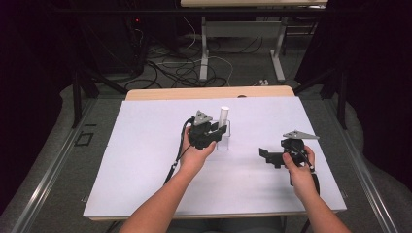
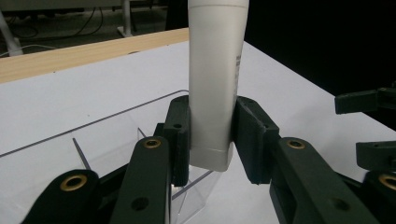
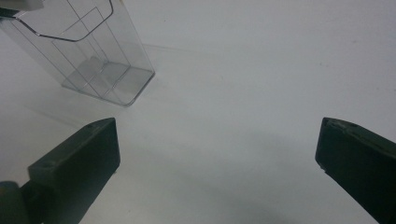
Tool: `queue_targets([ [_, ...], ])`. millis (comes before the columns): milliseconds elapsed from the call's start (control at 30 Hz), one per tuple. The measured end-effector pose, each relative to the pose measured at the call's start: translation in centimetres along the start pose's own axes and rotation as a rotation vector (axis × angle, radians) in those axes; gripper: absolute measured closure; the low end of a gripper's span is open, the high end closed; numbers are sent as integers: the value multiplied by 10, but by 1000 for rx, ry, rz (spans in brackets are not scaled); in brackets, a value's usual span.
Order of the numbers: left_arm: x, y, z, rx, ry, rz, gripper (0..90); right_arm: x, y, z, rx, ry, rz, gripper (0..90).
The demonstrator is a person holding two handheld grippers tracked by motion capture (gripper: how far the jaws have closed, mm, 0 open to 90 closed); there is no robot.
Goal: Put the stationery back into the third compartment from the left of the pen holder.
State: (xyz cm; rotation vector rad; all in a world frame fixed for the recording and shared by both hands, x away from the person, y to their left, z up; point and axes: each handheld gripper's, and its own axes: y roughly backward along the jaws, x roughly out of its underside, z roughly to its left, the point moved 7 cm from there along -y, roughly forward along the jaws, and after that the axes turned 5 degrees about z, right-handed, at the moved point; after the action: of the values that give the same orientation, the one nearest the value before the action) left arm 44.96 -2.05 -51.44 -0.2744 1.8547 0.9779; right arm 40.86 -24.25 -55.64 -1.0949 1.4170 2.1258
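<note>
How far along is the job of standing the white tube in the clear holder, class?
Done: the left tool is shut on the white tube, held upright. In hand: the tube's lower end hangs just above the clear holder. Left: lowering it in and letting go. The right tool rests open on the table, apart from the holder.

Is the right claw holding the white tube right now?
No, the right claw is wide open over bare table, while the white tube sits clamped upright in the left claw.
</note>
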Motion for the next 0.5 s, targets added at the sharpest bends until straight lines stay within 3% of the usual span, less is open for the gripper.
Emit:
queue_targets([
  [433, 8, -18, 4, -26, 11, 16, 682, 2, -5, 3, -24, 2, 16, 0],
  [500, 9, -19, 4, -25, -2, 25, 682, 3, -5, 4, -28, -8, 17, 0],
])
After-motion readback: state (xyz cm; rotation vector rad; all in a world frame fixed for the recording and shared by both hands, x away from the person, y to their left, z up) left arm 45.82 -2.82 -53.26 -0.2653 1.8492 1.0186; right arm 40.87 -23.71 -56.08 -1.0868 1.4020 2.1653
